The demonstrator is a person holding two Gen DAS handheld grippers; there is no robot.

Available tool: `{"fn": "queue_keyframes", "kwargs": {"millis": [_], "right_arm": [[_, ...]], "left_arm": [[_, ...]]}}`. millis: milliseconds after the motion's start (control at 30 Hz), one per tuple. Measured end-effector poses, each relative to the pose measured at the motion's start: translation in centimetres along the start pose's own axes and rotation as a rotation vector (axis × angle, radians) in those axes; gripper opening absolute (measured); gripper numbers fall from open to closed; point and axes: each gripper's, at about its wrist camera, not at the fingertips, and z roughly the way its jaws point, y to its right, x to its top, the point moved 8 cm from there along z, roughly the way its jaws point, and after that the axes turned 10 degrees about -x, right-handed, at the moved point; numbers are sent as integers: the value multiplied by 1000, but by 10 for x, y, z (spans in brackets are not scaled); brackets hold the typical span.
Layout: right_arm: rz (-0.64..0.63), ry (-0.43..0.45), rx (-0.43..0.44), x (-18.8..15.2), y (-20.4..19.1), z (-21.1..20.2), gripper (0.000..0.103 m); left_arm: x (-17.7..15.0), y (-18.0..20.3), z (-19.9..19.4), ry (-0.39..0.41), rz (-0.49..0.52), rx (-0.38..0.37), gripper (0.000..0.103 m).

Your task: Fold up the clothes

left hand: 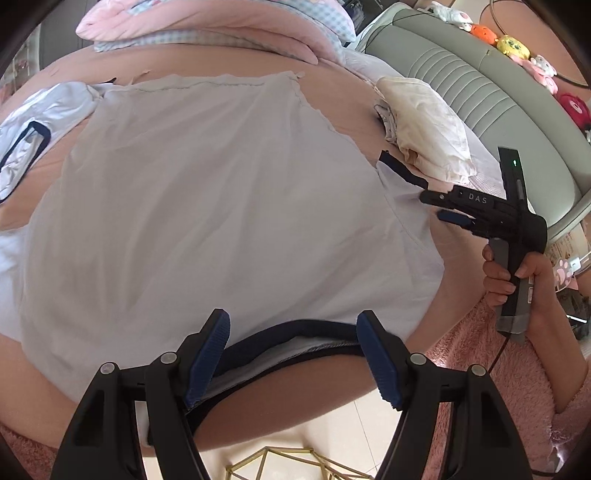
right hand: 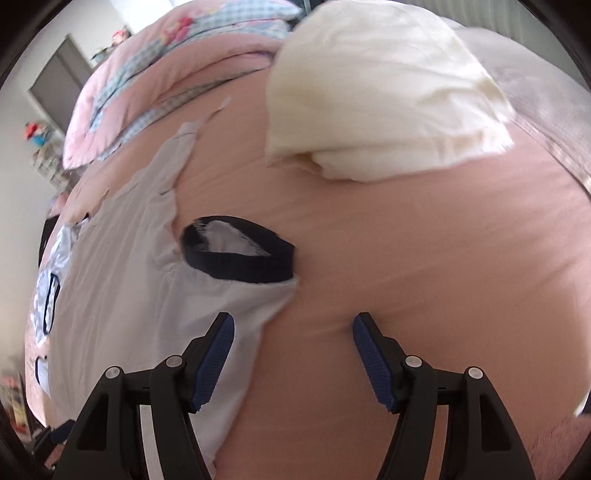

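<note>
A pale T-shirt lies spread flat on the pink bed, filling the frame's centre, both grippers' jaws spread and holding nothing; a careless pinch at its right sleeve could catch the bedsheet too.

Bare pink bed lies open right of the white shirt. The cream folded pile blocks the far right, and the rolled quilt lines the bed's far edge.
</note>
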Motion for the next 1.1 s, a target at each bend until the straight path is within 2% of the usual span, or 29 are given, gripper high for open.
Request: {"fn": "queue_keyframes", "kwargs": {"millis": [67, 100, 133, 167, 200, 333, 400, 433, 467, 533, 567, 600, 700, 733, 800, 900, 933, 967, 1033, 1100], "right_arm": [[-27, -3, 53, 5, -9, 6, 42], [-41, 0, 71, 8, -14, 8, 36], [-58, 13, 73, 10, -20, 9, 21], [-74, 25, 75, 13, -25, 9, 12], [-89, 43, 82, 15, -31, 6, 11], [-235, 126, 251, 7, -80, -29, 11], [-371, 60, 323, -19, -110, -32, 11], [-438, 8, 317, -35, -121, -26, 12], [-491, -32, 309, -48, -129, -22, 17], [-545, -69, 285, -63, -134, -18, 21], [-553, -75, 289, -66, -134, -21, 21], [-515, -52, 329, -60, -130, -31, 22], [-322, 48, 473, -29, -105, -63, 40], [-238, 80, 485, -19, -89, -66, 47], [-83, 112, 421, -2, -52, -63, 48], [-44, 62, 87, 3, -11, -23, 48], [-43, 27, 39, 1, -6, -11, 48], [-39, -7, 11, -1, -3, -1, 48], [-27, -47, 28, -4, -8, 11, 48], [-51, -47, 13, -3, -15, 18, 48]], "left_arm": [[7, 7, 9, -7, 6, -11, 70], [12, 10, 14, -9, 8, -10, 70], [16, 12, 18, -11, 10, -5, 70], [20, 13, 21, -10, 11, 0, 70], [24, 16, 23, -7, 11, 0, 70], [29, 25, 23, 2, 20, -17, 70], [27, 22, 25, -9, 15, -9, 70], [26, 21, 26, -13, 9, -5, 70], [25, 19, 27, -18, 0, -1, 70], [23, 17, 28, -18, -24, -17, 70], [24, 18, 29, -16, -30, -31, 70], [27, 21, 31, -12, -29, -49, 70], [38, 32, 39, 4, -11, -97, 70], [48, 41, 43, 16, 21, -109, 70], [70, 59, 54, 49, 83, -126, 70], [98, 85, 82, 67, 159, -123, 70], [104, 92, 93, 60, 185, -100, 69], [109, 97, 104, 51, 213, -74, 69], [115, 104, 122, 30, 254, -38, 69], [119, 110, 139, 9, 290, -8, 61]]}}
